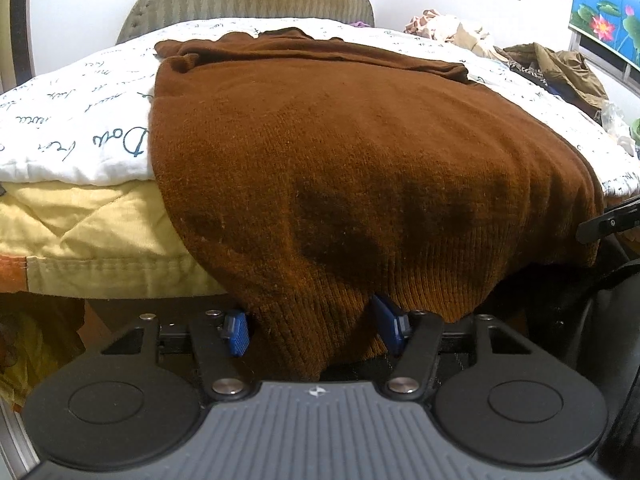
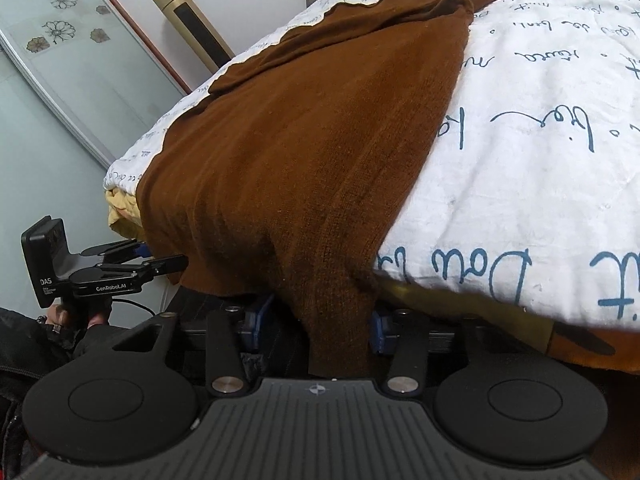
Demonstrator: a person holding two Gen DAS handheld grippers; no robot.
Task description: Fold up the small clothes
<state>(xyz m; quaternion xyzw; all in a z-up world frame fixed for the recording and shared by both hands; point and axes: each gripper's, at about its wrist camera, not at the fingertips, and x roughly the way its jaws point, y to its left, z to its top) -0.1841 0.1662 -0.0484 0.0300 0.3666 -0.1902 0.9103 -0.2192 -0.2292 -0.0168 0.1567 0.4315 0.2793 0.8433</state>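
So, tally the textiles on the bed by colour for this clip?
Brown: 1, sweater
White with blue script: 1, quilt
Yellow: 1, sheet
Olive: 1, crumpled garment
Beige: 1, crumpled cloth
Total: 5

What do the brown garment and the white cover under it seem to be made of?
Brown garment: probably knitted wool or acrylic, matte and slightly fuzzy, with ribbed rows at its hanging hem. White cover: likely quilted cotton, matte, puffy, printed with blue handwriting.
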